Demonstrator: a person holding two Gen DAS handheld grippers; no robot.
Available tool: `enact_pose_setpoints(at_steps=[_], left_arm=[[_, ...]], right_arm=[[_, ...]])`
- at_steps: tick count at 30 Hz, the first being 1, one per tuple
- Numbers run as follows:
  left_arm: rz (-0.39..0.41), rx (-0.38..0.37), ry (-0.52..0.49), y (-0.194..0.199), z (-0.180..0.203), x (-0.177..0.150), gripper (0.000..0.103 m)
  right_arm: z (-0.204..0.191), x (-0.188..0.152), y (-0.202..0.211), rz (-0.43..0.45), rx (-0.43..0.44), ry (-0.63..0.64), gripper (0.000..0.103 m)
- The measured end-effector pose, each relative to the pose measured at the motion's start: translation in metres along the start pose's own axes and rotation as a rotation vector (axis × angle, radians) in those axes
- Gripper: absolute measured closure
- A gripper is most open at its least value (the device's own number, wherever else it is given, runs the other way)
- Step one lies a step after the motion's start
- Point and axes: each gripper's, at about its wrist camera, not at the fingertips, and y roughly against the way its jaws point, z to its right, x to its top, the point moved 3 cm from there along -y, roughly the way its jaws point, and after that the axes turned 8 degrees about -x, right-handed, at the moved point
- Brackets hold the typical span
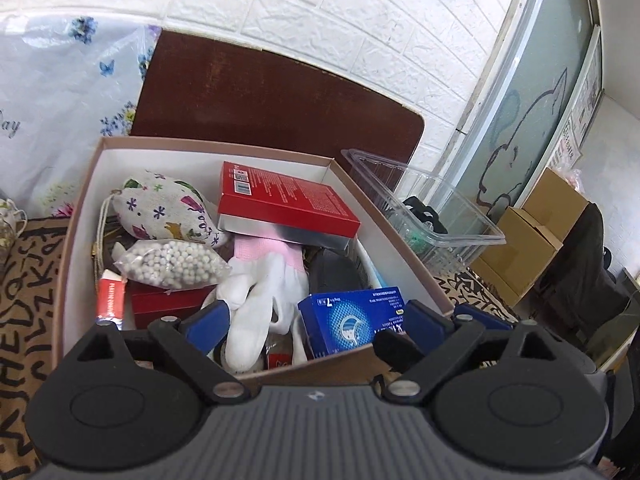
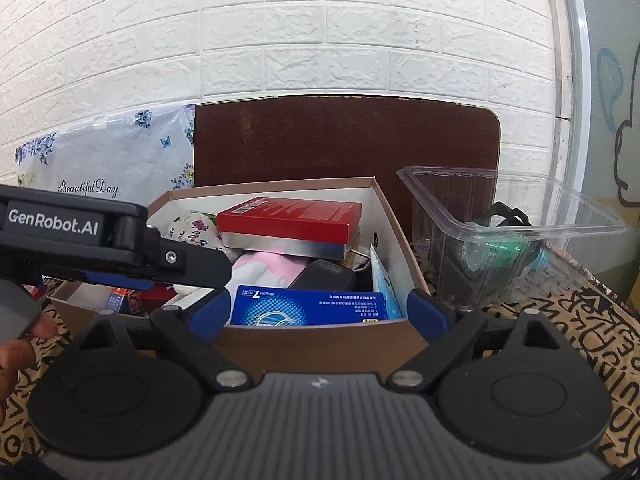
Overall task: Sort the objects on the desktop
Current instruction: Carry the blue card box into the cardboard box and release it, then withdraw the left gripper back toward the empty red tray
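A cardboard box (image 1: 80,216) with a white inside stands on the patterned cloth, packed with loose items. In it lie a red box (image 1: 280,196), a floral pouch (image 1: 168,204), a bag of white beads (image 1: 172,264), a white and pink glove (image 1: 260,276) and a blue box (image 1: 352,320). My left gripper (image 1: 316,320) hangs open over the box's near edge and grips nothing. The right gripper (image 2: 320,312) is open just before the box's near wall (image 2: 320,344), facing the blue box (image 2: 308,306). The left gripper (image 2: 200,268) reaches in from the left there.
A clear plastic tub (image 2: 516,232) holding black and green items stands right of the box. A dark brown board (image 2: 344,140) and a floral plastic bag (image 2: 104,160) lean on the white brick wall. Brown cartons (image 1: 532,236) sit far right. A hand (image 2: 16,352) shows at the left edge.
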Motion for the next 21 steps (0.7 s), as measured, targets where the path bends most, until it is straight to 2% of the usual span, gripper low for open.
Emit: enact_pose_setpoints(at_steps=[5, 10, 21], left_arm=[[0.000, 0.019, -0.019, 0.020, 0.004, -0.008, 0.006], [-0.003, 0.086, -0.036, 0.043, 0.001, -0.023, 0.006], [0.009, 0.199, -0.009, 0.091, -0.030, -0.061, 0.006]], right_arm=[[-0.011, -0.003, 0.014, -0.023, 0.028, 0.012, 0.010], [-0.024, -0.014, 0.027, -0.043, 0.048, 0.014, 0.010], [-0.080, -0.055, 0.042, -0.132, 0.165, -0.012, 0.010]])
